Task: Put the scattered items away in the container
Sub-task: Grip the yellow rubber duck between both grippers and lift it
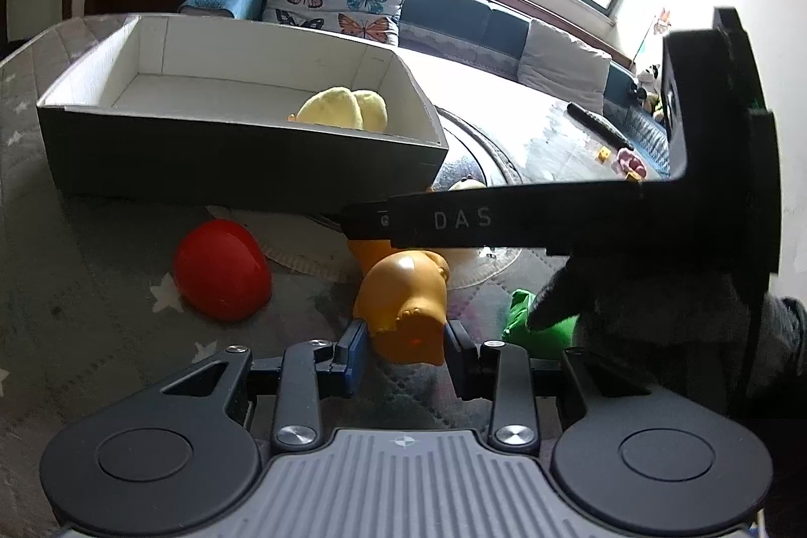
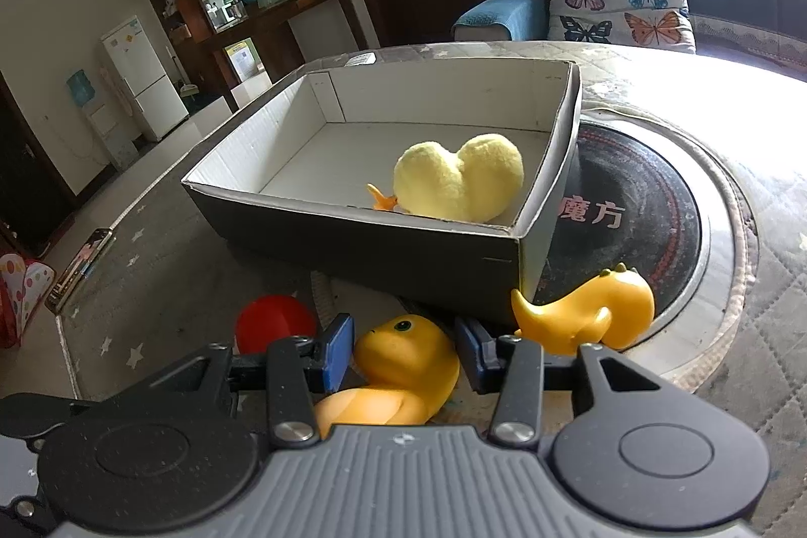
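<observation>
An orange toy animal (image 1: 403,306) lies on the grey star-patterned cover, its rear end between the blue pads of my left gripper (image 1: 406,349), which press on it. My right gripper (image 2: 403,349) is shut on an orange toy head (image 2: 403,351), apparently the same toy. In the left wrist view its black finger (image 1: 454,220) crosses over the toy, with a gloved hand (image 1: 580,296) beneath. The black box (image 2: 353,245) with white inside stands just behind and holds a yellow plush (image 2: 459,177). A red ball (image 1: 222,268) lies to the left. A second yellow-orange dinosaur (image 2: 585,311) stands at the box's corner.
A green soft item (image 1: 524,321) lies right of the held toy. A round dark cooktop (image 2: 630,205) is set into the table right of the box. A phone (image 2: 80,265) rests at the left edge. A dark remote (image 1: 600,124) and small toys (image 1: 628,162) lie far right.
</observation>
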`<state>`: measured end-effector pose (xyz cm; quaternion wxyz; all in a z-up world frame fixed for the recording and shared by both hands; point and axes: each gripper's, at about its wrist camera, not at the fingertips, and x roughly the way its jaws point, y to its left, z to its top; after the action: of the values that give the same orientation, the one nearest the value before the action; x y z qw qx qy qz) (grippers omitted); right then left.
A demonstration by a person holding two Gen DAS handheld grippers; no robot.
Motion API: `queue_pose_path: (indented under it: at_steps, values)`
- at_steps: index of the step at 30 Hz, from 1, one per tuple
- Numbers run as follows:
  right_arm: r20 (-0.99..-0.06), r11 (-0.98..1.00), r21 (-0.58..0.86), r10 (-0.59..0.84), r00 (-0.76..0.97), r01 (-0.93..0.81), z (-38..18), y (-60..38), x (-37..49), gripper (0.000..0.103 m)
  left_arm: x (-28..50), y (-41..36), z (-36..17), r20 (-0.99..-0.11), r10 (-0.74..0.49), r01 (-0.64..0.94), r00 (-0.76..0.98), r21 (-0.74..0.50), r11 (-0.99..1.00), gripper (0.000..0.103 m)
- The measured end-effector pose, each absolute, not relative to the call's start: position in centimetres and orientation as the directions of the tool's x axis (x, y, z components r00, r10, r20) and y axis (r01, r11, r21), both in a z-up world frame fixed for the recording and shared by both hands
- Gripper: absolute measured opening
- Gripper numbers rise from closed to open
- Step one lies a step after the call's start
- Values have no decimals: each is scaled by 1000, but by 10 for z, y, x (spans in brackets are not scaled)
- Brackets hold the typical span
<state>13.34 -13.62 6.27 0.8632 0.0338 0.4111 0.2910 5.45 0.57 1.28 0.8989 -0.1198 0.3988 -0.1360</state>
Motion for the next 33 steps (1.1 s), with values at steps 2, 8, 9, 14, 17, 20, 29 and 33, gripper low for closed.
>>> queue_pose_path:
  at_steps: [2,8,9,14,17,20,29,33]
  values:
    - [-690,829,296,529,493,-475,62,-136,134,46,57,5,12,-684,-353,142,638,-346,927,37]
    - [-691,825,301,534,487,-478,60,-135,135,45,56,0,15,-683,-360,136,635,-361,923,36]
    - [-692,825,300,534,486,-478,60,-135,135,46,56,0,14,-682,-365,134,634,-368,920,36]
    - [-696,823,298,534,481,-483,57,-134,135,47,59,4,10,-692,-377,83,616,-419,904,37]
    - [-698,824,291,530,480,-487,57,-133,135,48,60,4,8,-693,-384,79,610,-429,900,37]
    - [-696,825,297,532,481,-482,57,-135,135,47,61,3,7,-707,-379,88,597,-412,907,36]
    - [-694,843,337,523,494,-419,58,-152,137,47,57,11,15,-699,-365,105,615,-387,916,33]
    - [-696,847,342,520,496,-408,58,-153,137,47,53,3,17,-693,-395,149,603,-389,909,35]
